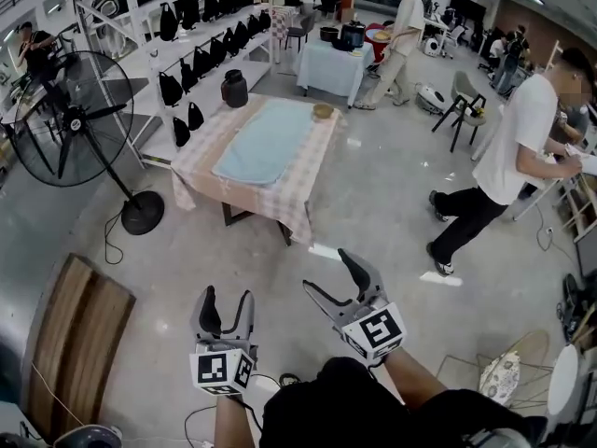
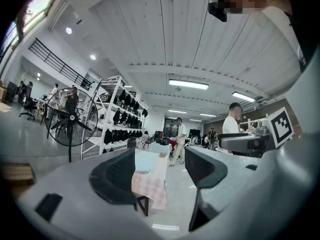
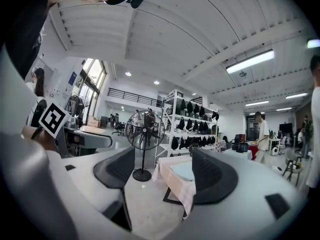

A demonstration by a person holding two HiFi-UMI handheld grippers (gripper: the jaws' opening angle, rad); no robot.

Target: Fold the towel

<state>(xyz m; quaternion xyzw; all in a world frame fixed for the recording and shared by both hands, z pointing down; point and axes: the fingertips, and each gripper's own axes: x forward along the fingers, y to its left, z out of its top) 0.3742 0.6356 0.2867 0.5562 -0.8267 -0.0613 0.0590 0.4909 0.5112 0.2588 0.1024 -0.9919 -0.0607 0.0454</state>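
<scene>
We judge the task not yet begun: this is the approach. The towel point(image 1: 264, 141), pale blue, lies spread flat and unfolded on the surface point(image 1: 280, 203), which sits in the upper middle of the head view under a checked cloth point(image 1: 198, 171). A small round thing, perhaps a bowl point(image 1: 323, 110), stands just beyond the towel's far end.

Both claws are at the bottom of that view, over bare floor point(image 1: 373, 203) and well apart from the surface. The left claw point(image 1: 229, 297) stands wide open with nothing between its jaws; its own view shows only the distant surface in the gap. The right claw point(image 1: 328, 271) is likewise spread wide and empty, with the towel visible far off between its jaws. Both point level toward the surface.

A standing fan point(image 1: 70, 119) is at the left of the head view and a person point(image 1: 508, 157) walks at the right; neither is in our path, as far as we can tell.

The next move, in our judgement, calls for closing the distance first. Then we would bring each claw to a corner along one short edge of the towel. We would pinch the towel alone, leaving the checked cloth below untouched, and carry that edge over to meet the opposite one.
</scene>
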